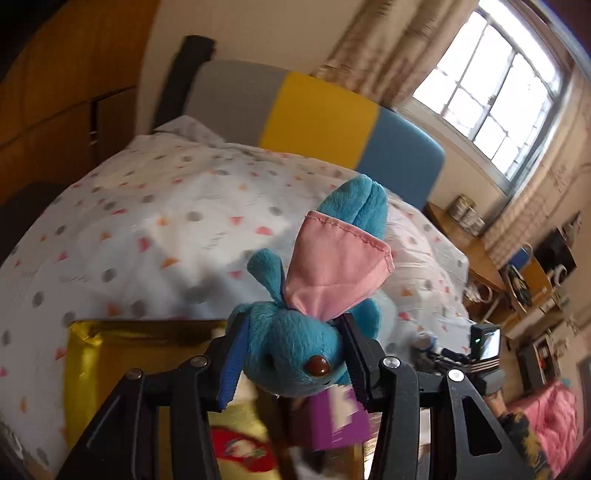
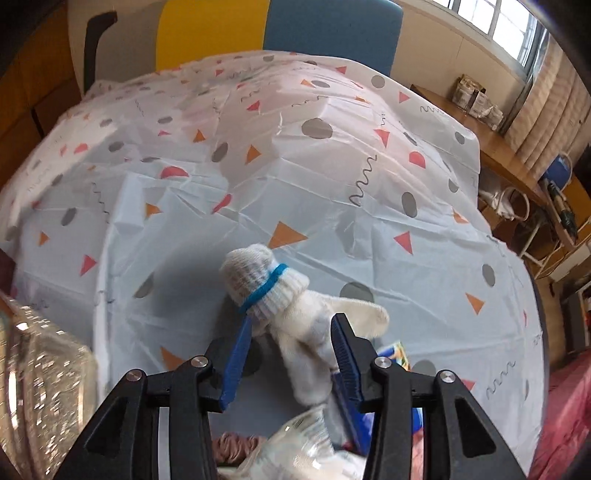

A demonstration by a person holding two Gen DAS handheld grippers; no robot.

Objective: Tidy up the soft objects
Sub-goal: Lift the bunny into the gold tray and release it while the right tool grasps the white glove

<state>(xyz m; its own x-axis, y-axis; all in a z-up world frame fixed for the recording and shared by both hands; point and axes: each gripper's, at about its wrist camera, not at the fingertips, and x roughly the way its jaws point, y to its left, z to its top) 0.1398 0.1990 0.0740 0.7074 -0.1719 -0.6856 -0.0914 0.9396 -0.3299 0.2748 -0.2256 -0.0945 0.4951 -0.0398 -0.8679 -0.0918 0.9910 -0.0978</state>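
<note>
Left gripper (image 1: 291,363) clamps blue plush toy (image 1: 295,354) above gold box (image 1: 110,354) at the patterned bedspread's (image 1: 147,229) near edge; right gripper (image 2: 291,354) jaws squeeze white sock bundle (image 2: 284,306) over wide bare spread w/ headboard (image 2: 332,33) well beyond.

Bed (image 1: 155,221) under a white cover (image 2: 295,155) printed with grey dots and orange and pink triangles; headboard (image 1: 317,114) in grey, yellow and blue panels against a cream wall (image 1: 240,33). Large gridded window (image 1: 495,92) at right, bright daylight, beige curtains (image 1: 373,48) beside it. Wooden side table (image 2: 491,147) with tins below the window; wood-panelled wardrobe (image 1: 55,92) at left.
</note>
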